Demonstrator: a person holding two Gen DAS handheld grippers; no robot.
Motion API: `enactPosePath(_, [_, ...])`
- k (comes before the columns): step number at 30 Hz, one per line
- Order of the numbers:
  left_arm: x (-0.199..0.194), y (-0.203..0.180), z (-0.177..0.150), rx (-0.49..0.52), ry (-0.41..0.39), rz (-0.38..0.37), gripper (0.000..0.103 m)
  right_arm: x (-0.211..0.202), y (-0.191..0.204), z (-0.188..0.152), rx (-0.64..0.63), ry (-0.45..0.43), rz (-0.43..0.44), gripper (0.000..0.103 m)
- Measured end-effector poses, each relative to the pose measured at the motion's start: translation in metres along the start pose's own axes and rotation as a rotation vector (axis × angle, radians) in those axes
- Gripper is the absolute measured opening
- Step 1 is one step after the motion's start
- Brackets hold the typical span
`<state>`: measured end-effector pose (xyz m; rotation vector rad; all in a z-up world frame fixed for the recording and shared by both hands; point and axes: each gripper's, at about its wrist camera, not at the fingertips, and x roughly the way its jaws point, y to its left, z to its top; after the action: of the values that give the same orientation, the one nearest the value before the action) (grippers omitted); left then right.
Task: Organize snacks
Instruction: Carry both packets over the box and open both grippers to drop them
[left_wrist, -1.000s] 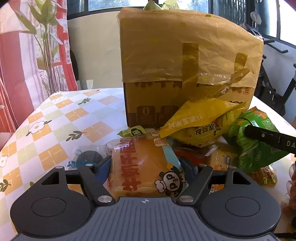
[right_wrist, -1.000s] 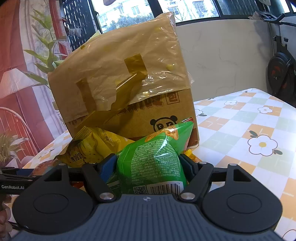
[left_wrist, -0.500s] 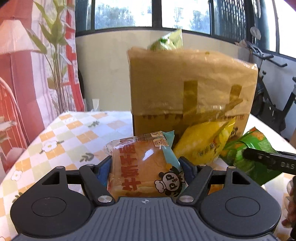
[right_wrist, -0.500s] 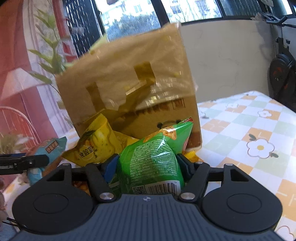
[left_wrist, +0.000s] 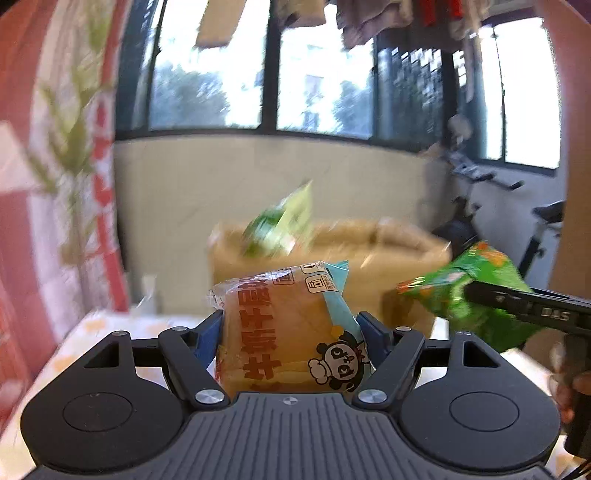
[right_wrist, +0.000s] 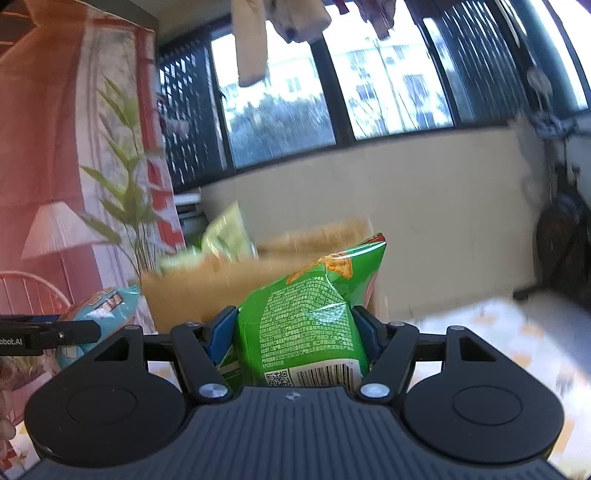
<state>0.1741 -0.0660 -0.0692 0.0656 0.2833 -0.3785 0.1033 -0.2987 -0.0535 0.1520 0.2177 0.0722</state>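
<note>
My left gripper (left_wrist: 291, 325) is shut on a packaged bread with a panda logo (left_wrist: 284, 332) and holds it in the air, near the height of the cardboard box's top (left_wrist: 369, 240). My right gripper (right_wrist: 295, 325) is shut on a green chip bag (right_wrist: 310, 314), also lifted in front of the box (right_wrist: 207, 288). The green bag and right gripper show at the right of the left wrist view (left_wrist: 476, 291). The bread shows at the left of the right wrist view (right_wrist: 99, 306). A green-white snack bag (left_wrist: 280, 225) sticks out of the box top.
The table with a flower-check cloth (right_wrist: 517, 332) lies below both grippers. A low cream wall and windows stand behind the box. An exercise bike (left_wrist: 532, 229) is at the far right. A red curtain with a plant print (right_wrist: 74, 184) hangs at the left.
Both grippers have risen with their snacks, from table level up to the box's top edge. The snack pile on the table has dropped out of view.
</note>
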Motion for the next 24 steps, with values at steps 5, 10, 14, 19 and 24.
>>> enactPosePath(5, [0.028, -0.013, 0.044, 0.012, -0.045, -0.099, 0.077, 0.018, 0.004, 0.039, -0.083, -0.042, -0.001, 0.068])
enactPosePath(10, [0.076, -0.030, 0.071, 0.056, -0.044, -0.154, 0.077, 0.047, 0.002, 0.067, -0.152, -0.063, -0.024, 0.068])
enactPosePath(14, [0.122, -0.039, 0.088, 0.104, -0.017, -0.178, 0.077, 0.069, -0.004, 0.078, -0.194, -0.071, -0.039, 0.068])
enactPosePath(19, [0.177, -0.033, 0.109, 0.058, -0.016, -0.159, 0.077, 0.087, -0.016, 0.084, -0.192, -0.064, -0.041, 0.068])
enactPosePath(24, [0.238, -0.028, 0.105, -0.012, 0.166, -0.160, 0.077, 0.102, -0.021, 0.082, -0.196, -0.038, -0.038, 0.068])
